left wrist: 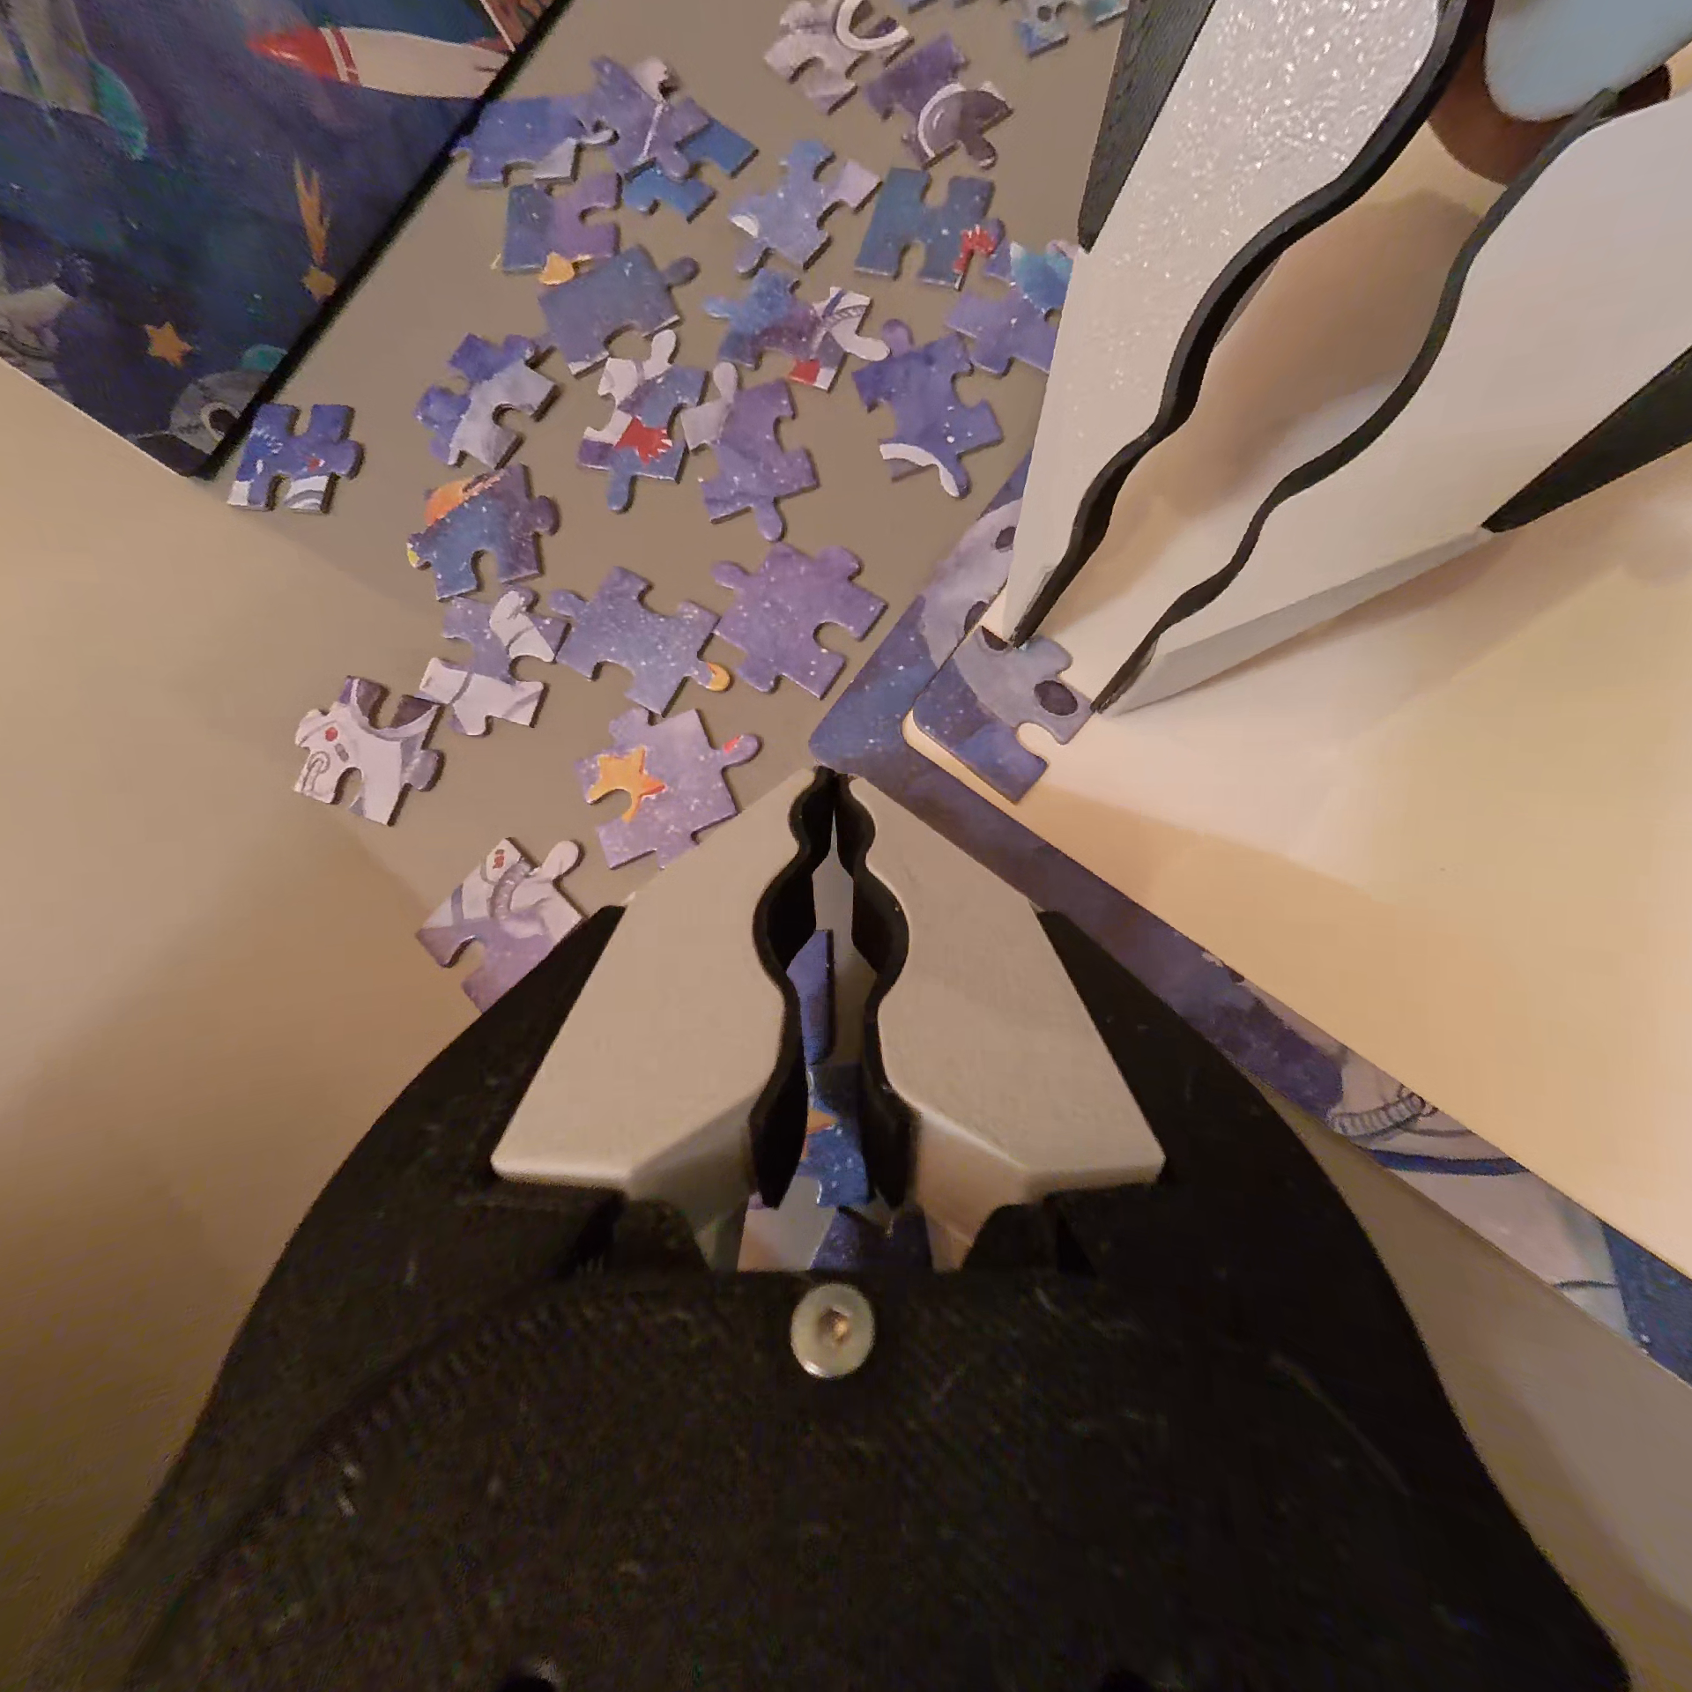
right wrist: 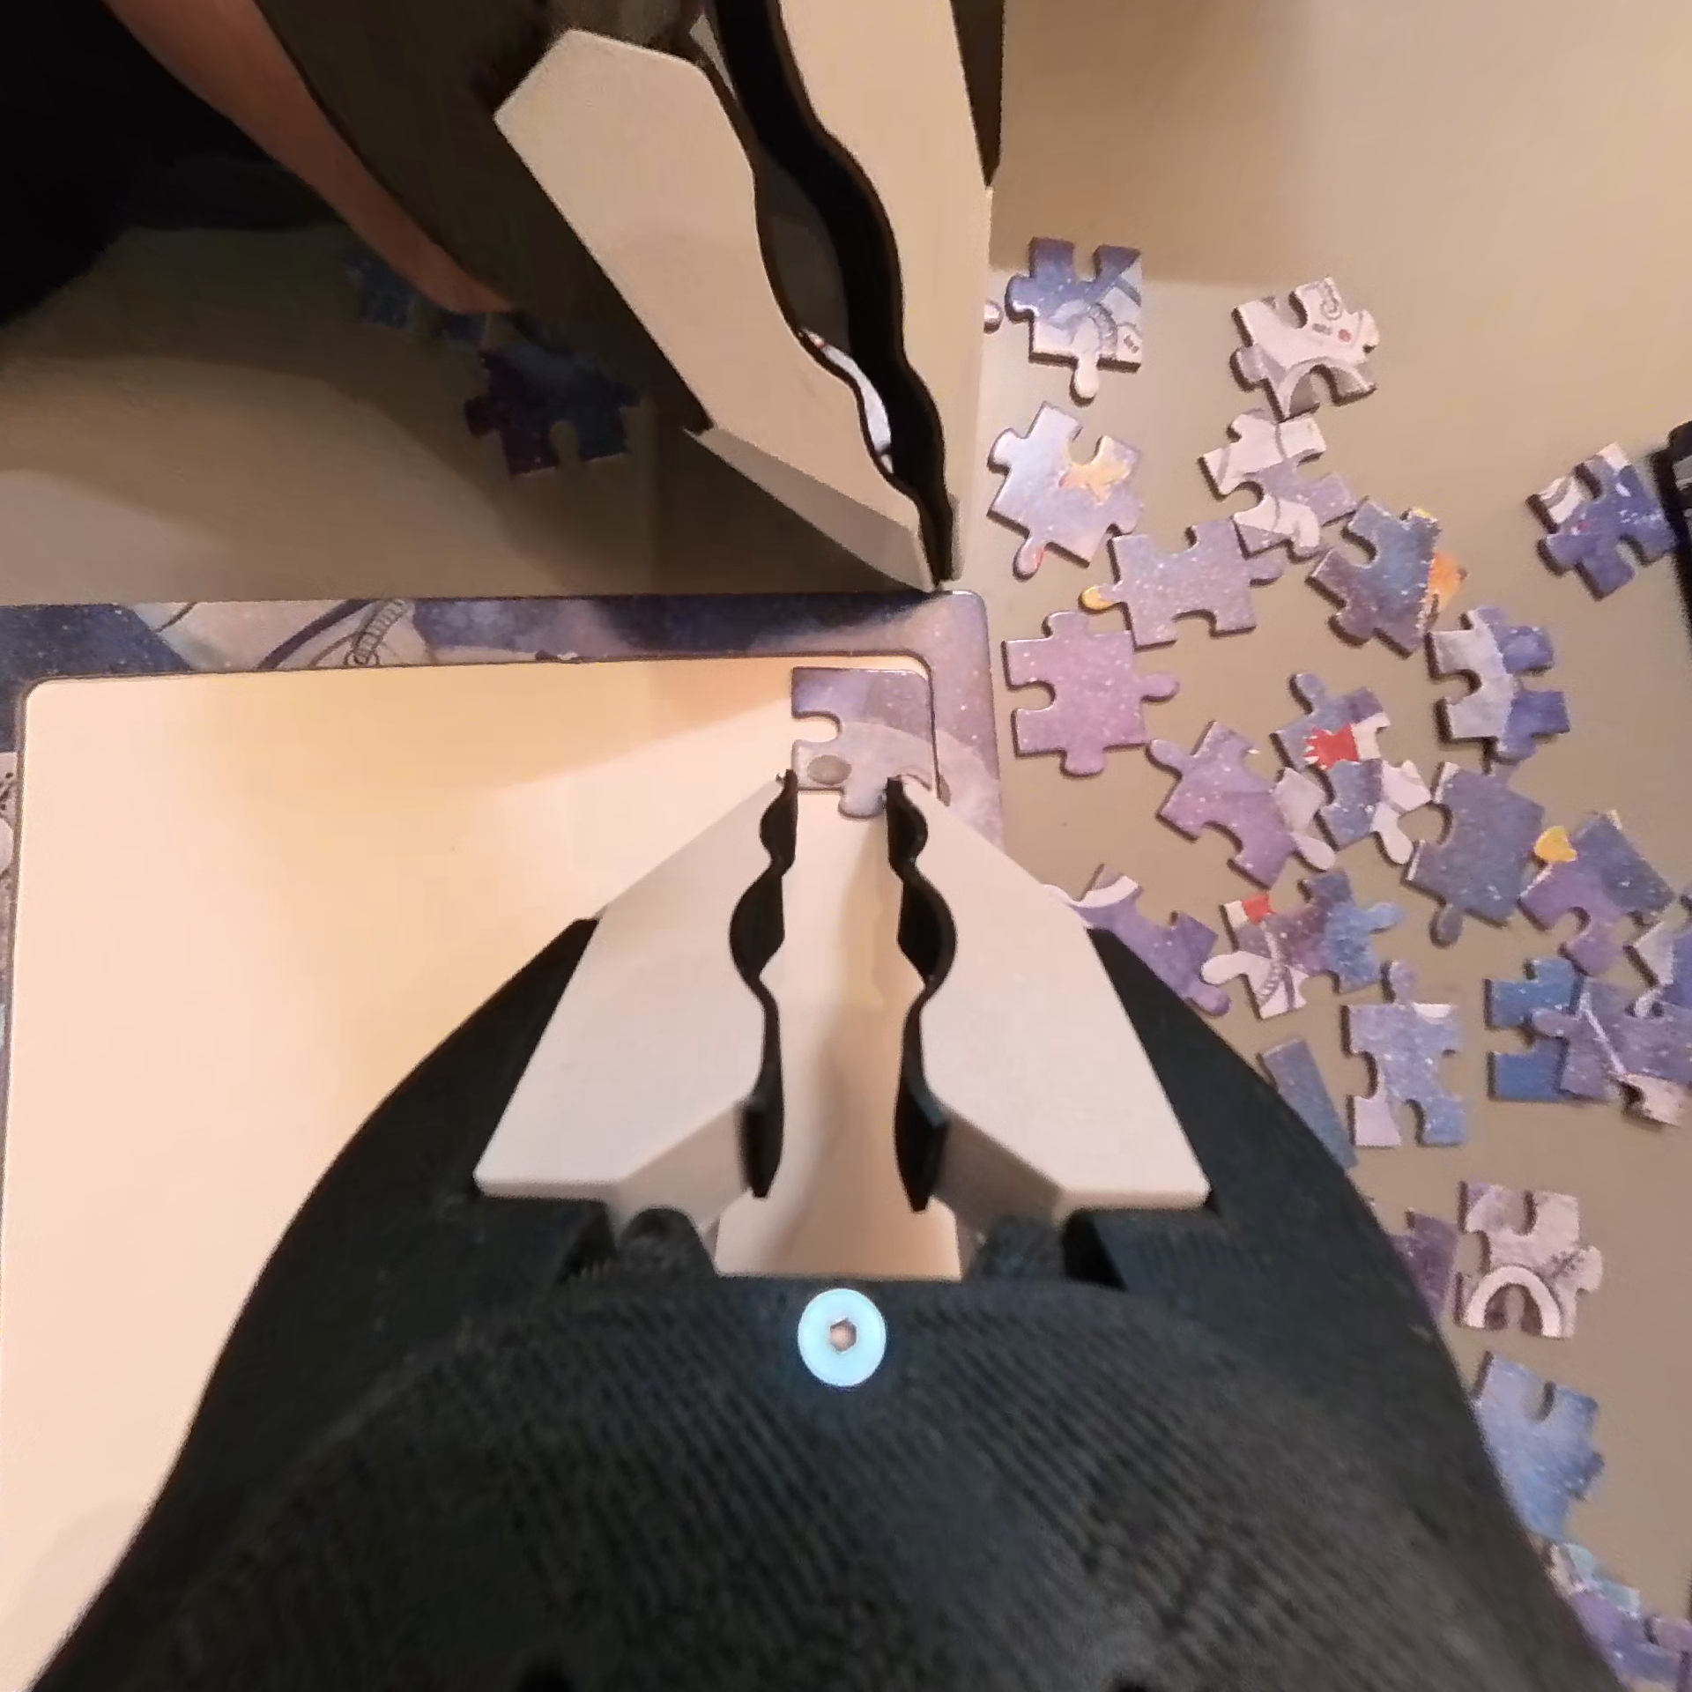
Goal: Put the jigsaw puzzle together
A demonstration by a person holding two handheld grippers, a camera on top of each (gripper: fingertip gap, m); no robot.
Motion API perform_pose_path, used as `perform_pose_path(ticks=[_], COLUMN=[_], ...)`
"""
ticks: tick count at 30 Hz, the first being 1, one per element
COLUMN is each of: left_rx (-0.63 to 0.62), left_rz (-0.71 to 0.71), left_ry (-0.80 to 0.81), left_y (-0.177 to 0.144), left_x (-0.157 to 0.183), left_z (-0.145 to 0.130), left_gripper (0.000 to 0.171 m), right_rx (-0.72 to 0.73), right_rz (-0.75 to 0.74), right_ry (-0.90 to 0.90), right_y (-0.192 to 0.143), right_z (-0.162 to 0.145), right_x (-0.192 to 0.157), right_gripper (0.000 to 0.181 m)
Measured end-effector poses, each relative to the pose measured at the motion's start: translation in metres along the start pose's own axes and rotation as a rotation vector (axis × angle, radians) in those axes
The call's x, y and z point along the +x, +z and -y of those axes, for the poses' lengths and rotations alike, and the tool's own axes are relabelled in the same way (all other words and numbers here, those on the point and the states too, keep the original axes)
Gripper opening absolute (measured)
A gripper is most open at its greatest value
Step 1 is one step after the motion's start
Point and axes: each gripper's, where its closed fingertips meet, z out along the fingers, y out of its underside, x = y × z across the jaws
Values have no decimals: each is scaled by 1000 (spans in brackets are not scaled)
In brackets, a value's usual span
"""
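Observation:
A puzzle frame [right wrist: 458, 630] with a purple printed border holds a cream backing board [right wrist: 366, 870]. One purple corner piece [right wrist: 861, 728] lies flat in its far right corner. My right gripper [right wrist: 840, 780] is slightly open, with both fingertips resting on that piece's near edge. My left gripper [right wrist: 938, 568] is shut and empty, its tip against the outside corner of the frame. In the left wrist view, the left gripper [left wrist: 833, 778] meets the frame [left wrist: 870, 714], and the right gripper [left wrist: 1062, 668] stands on the corner piece [left wrist: 989, 732].
Several loose purple and blue pieces [right wrist: 1328, 778] are scattered on the grey table beside the frame, also in the left wrist view [left wrist: 641, 439]. A printed picture of the puzzle [left wrist: 137, 229] lies beyond them. A person's forearm [right wrist: 366, 211] is behind the left gripper. Some 5 centimetres of space lies between my two pairs of fingers.

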Motion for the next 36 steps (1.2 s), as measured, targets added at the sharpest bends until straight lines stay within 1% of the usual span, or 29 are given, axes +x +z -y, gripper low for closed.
perform_pose_path(ticks=[7,15,26,36], left_rx=[5,13,18,21], left_rz=[2,-2,-4,-5], left_ry=[-4,-13,-16,-21], left_y=[0,1,1,1], left_x=[-1,-2,-2,-2], left_z=[0,0,0,0], left_gripper=[0,0,0,0], right_rx=[10,-1,-19,-3], right_rz=[25,26,-9,-2], right_ry=[26,38,23,34], right_y=[1,-2,0,2], right_z=[2,-2,-2,1], right_x=[-1,-4,10,10], right_gripper=[20,21,18,18])
